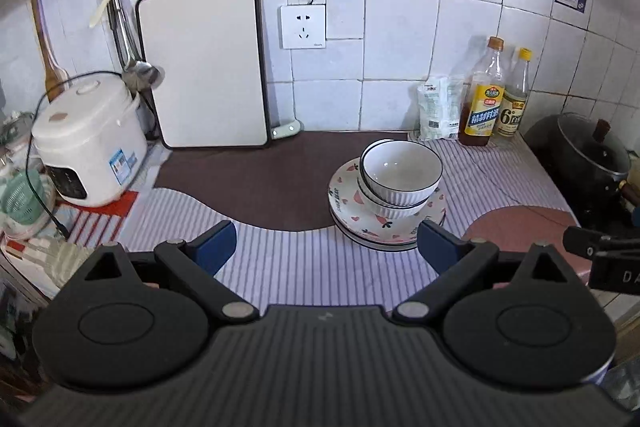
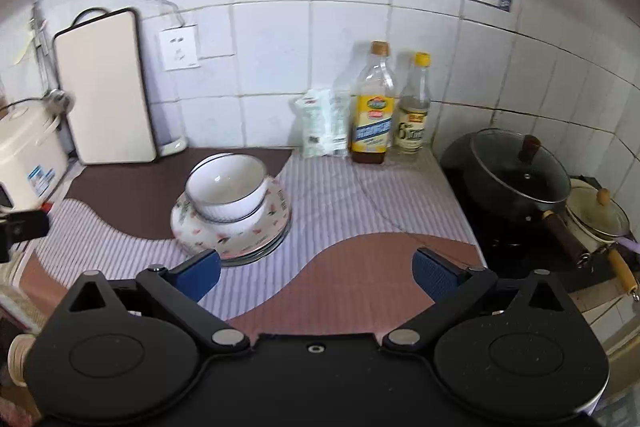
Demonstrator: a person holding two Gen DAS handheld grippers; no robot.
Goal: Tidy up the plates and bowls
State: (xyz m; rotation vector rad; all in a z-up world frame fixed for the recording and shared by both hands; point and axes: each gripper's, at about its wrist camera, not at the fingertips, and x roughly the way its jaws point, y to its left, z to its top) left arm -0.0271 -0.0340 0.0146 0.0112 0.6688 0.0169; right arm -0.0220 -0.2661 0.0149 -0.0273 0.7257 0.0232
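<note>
Bowls (image 1: 398, 183): two white ribbed ones with dark rims, nested, sitting right on top of the plates (image 1: 386, 227).
Plates: a small stack on the striped counter mat (image 1: 320, 267), the top one with a pink fruit print; the sauce bottles (image 1: 482, 99) stand behind the stack, by the tiled wall.
Left gripper (image 1: 326, 247): jaws spread wide, nothing between them, just in front of the plates, not touching.
Right gripper (image 2: 316, 273): jaws spread too, empty; the plates sit beyond its left finger.
Cutting board (image 1: 206, 67): upright against the wall, well left of the plates.
</note>
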